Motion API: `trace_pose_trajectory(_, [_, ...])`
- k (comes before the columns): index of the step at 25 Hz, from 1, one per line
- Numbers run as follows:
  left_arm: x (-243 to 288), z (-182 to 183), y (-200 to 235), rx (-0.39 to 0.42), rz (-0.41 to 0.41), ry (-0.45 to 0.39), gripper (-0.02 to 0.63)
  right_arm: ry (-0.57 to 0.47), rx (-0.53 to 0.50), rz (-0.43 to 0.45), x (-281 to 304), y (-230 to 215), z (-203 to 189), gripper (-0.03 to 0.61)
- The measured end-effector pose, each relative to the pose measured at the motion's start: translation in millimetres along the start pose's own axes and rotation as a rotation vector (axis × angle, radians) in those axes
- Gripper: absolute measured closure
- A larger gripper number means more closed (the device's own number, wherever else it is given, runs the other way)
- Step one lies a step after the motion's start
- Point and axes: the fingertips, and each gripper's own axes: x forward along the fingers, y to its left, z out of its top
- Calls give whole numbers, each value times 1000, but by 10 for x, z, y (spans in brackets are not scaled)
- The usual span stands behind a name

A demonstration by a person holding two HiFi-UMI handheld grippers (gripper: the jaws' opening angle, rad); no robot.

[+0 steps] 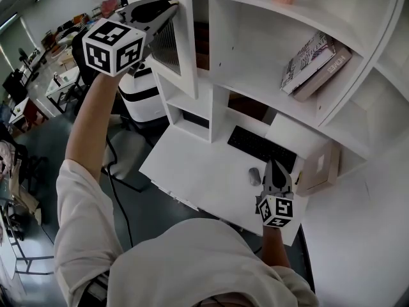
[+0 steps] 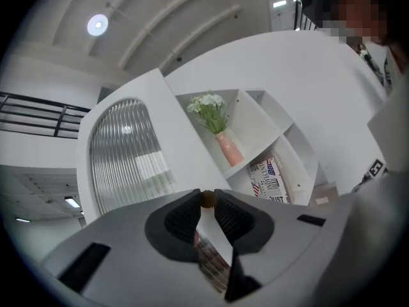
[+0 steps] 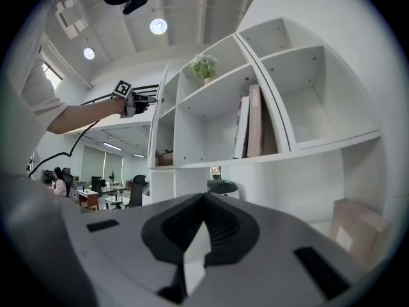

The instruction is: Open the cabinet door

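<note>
The left gripper (image 1: pixel 167 6) pinches the small brown knob (image 2: pixel 208 199) of the door (image 1: pixel 174 47), high at the left end of the shelf (image 1: pixel 255 31). The door stands out from its frame, probably about half open. The right gripper (image 1: pixel 275 169) hangs low over the desk (image 1: pixel 192 165) with its jaws pressed together on nothing, out of the door's way.

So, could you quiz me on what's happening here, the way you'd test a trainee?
1. True or false: the right gripper has its jaws together with nothing between them.
2. What is the left gripper pinching? A) the pink vase B) the small brown knob C) a book
3. Fill in: the cabinet door has a ribbed ___ panel.
Key: 1 true; 2 B; 3 glass.
</note>
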Motion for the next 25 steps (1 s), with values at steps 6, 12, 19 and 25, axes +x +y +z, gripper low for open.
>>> trace_pose_trajectory(6, [-235,23,28,-32,-53,-10,546,4,-5,24,57,68,6,575])
trace_pose_trajectory(12, [-508,32,86,-65,-116,-27,546,5,-7,44,91,148,3,575])
trace_pose_trajectory(19, [-801,15,162,-97,-143,-22,545,10,-12,60,119,214,-5,575])
trace_pose_trajectory(25, [-1067,-11,282,-121,-192,-38,543,15,-19,73,156,284,-2,575])
